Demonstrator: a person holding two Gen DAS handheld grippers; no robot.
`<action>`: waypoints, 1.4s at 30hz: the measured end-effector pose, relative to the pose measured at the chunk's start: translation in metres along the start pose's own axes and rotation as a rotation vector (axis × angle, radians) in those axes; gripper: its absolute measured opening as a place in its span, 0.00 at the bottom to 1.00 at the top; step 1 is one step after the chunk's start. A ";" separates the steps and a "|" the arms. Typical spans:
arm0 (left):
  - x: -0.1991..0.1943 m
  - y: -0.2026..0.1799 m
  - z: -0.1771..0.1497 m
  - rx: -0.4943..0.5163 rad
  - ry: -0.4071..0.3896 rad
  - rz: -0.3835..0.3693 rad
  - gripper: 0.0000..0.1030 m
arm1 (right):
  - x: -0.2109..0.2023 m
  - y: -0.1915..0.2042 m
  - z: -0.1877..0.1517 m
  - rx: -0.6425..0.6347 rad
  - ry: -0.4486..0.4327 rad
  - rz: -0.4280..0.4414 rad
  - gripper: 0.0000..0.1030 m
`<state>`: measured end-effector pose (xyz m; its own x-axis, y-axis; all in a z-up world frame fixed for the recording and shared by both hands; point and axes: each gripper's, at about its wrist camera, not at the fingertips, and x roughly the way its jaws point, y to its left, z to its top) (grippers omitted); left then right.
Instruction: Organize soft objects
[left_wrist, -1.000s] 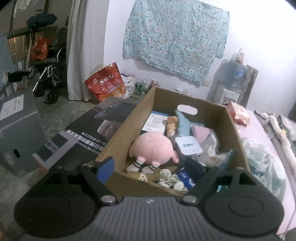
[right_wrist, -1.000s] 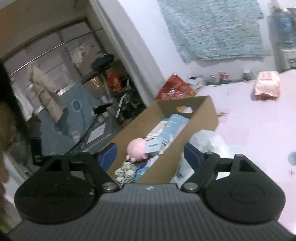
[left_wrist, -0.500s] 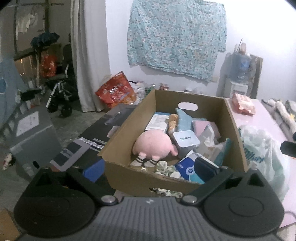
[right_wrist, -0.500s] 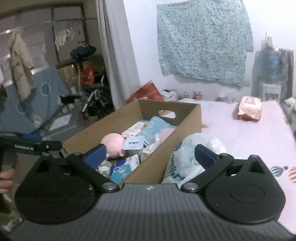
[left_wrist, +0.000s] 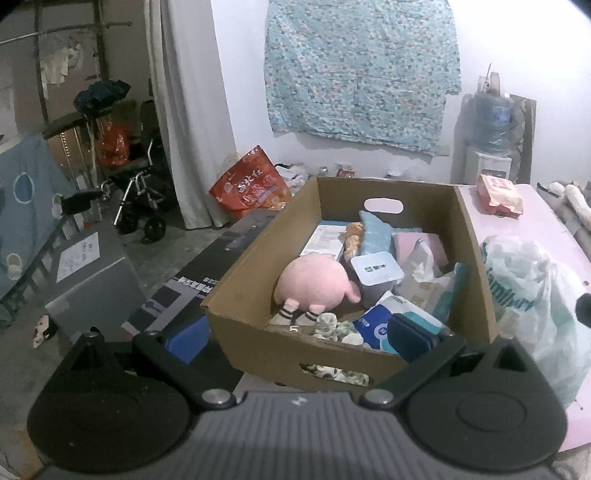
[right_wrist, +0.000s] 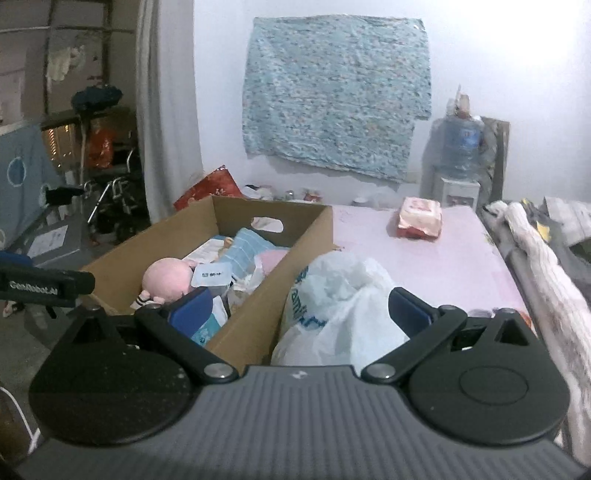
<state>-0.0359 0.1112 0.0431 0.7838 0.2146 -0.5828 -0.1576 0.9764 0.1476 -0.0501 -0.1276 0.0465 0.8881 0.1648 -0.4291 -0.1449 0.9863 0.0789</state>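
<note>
An open cardboard box (left_wrist: 258, 254) (right_wrist: 306, 240) sits at the left edge of a pink table. Inside lie a pink plush toy (left_wrist: 314, 284) (right_wrist: 168, 277), a patterned sock bundle (left_wrist: 332, 326), tissue packs (left_wrist: 384, 325), a white lidded tub (left_wrist: 376, 273) and a blue striped cloth (right_wrist: 243, 245). My left gripper (left_wrist: 299, 338) is open, hanging before the box's near wall with nothing between its fingers. My right gripper (right_wrist: 299, 310) is open too, above the box's right corner and a white plastic bag (right_wrist: 340, 295) (left_wrist: 528, 299). The left gripper's body shows at the right wrist view's left edge.
A pink wet-wipe pack (right_wrist: 419, 218) lies far back on the pink table (right_wrist: 461, 266). Rolled cloth (right_wrist: 543, 258) lies along the right. On the floor to the left are a grey box (left_wrist: 88, 273), a dark flat carton (left_wrist: 221, 258), a wheelchair (left_wrist: 136, 192) and a red bag (left_wrist: 251, 184).
Both grippers' fingers have spread wider. The left view pulled back and levelled, showing the box's near wall. The right view swung right and rolled level, bringing the table and bag into sight.
</note>
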 end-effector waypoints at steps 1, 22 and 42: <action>0.001 0.000 -0.001 0.001 0.003 0.000 1.00 | -0.002 -0.001 -0.002 0.018 -0.001 0.016 0.99; 0.022 0.012 -0.022 -0.010 0.159 -0.039 1.00 | 0.022 0.036 -0.023 0.012 0.167 -0.006 0.99; 0.030 0.002 -0.021 0.013 0.186 -0.070 1.00 | 0.035 0.027 -0.021 0.033 0.201 -0.043 0.99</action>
<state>-0.0253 0.1200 0.0085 0.6677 0.1479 -0.7296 -0.0974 0.9890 0.1113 -0.0324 -0.0948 0.0144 0.7881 0.1236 -0.6031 -0.0913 0.9923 0.0841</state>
